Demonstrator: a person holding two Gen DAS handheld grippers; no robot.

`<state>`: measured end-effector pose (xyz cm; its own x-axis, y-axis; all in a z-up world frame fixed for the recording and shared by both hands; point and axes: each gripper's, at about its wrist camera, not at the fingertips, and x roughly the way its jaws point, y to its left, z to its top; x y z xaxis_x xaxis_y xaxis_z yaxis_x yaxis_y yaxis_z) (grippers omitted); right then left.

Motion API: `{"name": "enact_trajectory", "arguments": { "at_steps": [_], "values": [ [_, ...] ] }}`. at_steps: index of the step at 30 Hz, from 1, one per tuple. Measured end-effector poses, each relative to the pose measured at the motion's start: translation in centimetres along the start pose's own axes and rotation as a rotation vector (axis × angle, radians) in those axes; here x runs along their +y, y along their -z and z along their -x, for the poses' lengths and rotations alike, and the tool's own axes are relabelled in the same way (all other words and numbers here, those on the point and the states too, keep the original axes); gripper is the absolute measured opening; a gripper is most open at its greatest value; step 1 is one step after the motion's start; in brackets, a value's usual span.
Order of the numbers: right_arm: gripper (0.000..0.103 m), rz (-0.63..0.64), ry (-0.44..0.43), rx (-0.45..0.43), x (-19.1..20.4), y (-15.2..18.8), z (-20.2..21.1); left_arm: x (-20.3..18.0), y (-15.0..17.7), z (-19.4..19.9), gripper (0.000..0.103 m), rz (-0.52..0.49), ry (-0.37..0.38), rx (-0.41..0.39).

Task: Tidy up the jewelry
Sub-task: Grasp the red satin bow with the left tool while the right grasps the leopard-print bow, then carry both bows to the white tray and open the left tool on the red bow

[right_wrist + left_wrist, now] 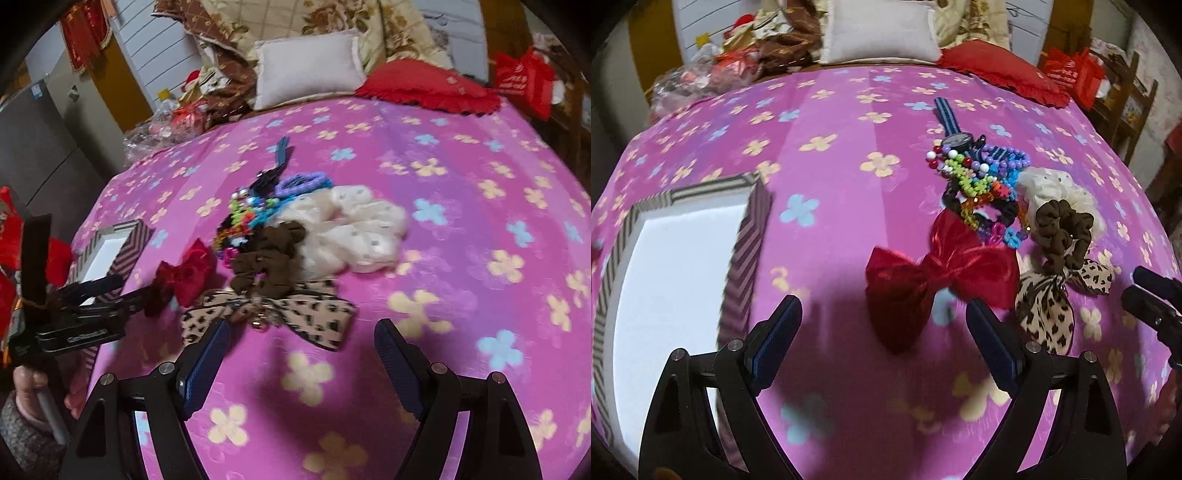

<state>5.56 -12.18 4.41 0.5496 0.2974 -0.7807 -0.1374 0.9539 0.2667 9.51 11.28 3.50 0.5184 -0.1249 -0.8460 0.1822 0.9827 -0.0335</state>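
Observation:
A heap of accessories lies on the pink flowered bedspread [831, 110]: a watch [956, 140] with a blue striped strap, bead bracelets [964, 166], a cream scrunchie [1052, 188], a brown scrunchie [1063, 232], a leopard-print bow [1045, 306] and a red bow [942, 273]. My left gripper [884, 332] hangs open just short of the red bow, its pads touching nothing. My right gripper [301, 350] is open too, right in front of the leopard-print bow [295, 317]. A striped box [746, 251] with a white inside sits open to the left.
A white cushion [879, 33] and a red cushion [1004, 70] lie at the far end of the bed, with folded blankets behind them. Plastic bags [701, 74] sit at the far left corner. A red bag [1075, 74] stands on wooden furniture to the right. A person's hand [29, 387] holds the left gripper [125, 288].

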Motion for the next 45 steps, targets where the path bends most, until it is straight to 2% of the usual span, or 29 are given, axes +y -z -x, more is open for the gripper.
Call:
{"name": "enact_trajectory", "arguments": {
  "at_steps": [6,11,17,18,19,20,21,22,24,26,27,31,37,41,45],
  "values": [
    [0.08,-0.007,-0.04,0.045,0.9,0.1,-2.4,-0.1,-1.1,-2.2,0.091,-0.024,0.079,0.027],
    [0.08,-0.017,-0.08,0.048,1.8,0.6,-2.7,-0.6,-0.9,-3.3,0.089,-0.033,0.101,0.043],
    [0.08,-0.046,-0.11,0.06,3.3,0.5,-4.5,-1.2,-0.9,-3.3,0.086,-0.032,0.101,0.011],
    [0.075,-0.054,-0.108,0.059,3.4,0.4,-4.8,-1.2,-0.9,-3.3,0.079,-0.031,0.101,0.007],
    [0.066,-0.064,-0.1,0.06,3.4,0.2,-5.3,-1.2,-0.9,-3.3,0.072,-0.03,0.092,0.002],
    [0.061,-0.07,-0.089,0.063,3.4,0.0,-5.7,-1.2,-0.9,-3.2,0.055,-0.027,0.074,-0.002],
    [0.052,-0.07,-0.067,0.049,3.5,-0.2,-5.7,-1.1,-1.0,-3.1,0.032,-0.019,0.069,-0.001],
    [0.045,-0.072,-0.058,0.054,3.5,-0.4,-5.9,-0.9,-1.1,-3.0,0.024,-0.004,0.081,0.008],
    [0.014,-0.072,-0.046,0.072,3.5,-0.8,-6.4,-0.4,-1.1,-2.8,0.014,0.036,0.118,0.024],
    [0.011,-0.077,-0.05,0.082,3.3,-0.9,-6.3,-0.1,-0.8,-2.3,0.012,0.059,0.122,0.026],
    [0.002,-0.076,-0.055,0.083,3.3,-0.9,-6.0,0.1,-0.6,-1.7,0.012,0.075,0.129,0.019],
    [0.001,-0.042,-0.064,0.058,4.0,-0.6,-3.9,1.1,0.2,1.2,0.012,0.123,0.16,-0.02],
    [0.001,0.027,-0.057,0.011,6.3,-0.9,-0.1,4.6,1.1,6.1,0.012,0.214,0.192,-0.105],
    [0.001,0.058,-0.05,-0.004,8.2,-1.5,1.7,7.4,1.3,7.5,0.012,0.256,0.173,-0.129],
    [0.001,0.115,-0.047,-0.018,11.8,-2.4,2.7,11.2,1.4,7.6,0.012,0.29,0.094,-0.123]
  ]
}}
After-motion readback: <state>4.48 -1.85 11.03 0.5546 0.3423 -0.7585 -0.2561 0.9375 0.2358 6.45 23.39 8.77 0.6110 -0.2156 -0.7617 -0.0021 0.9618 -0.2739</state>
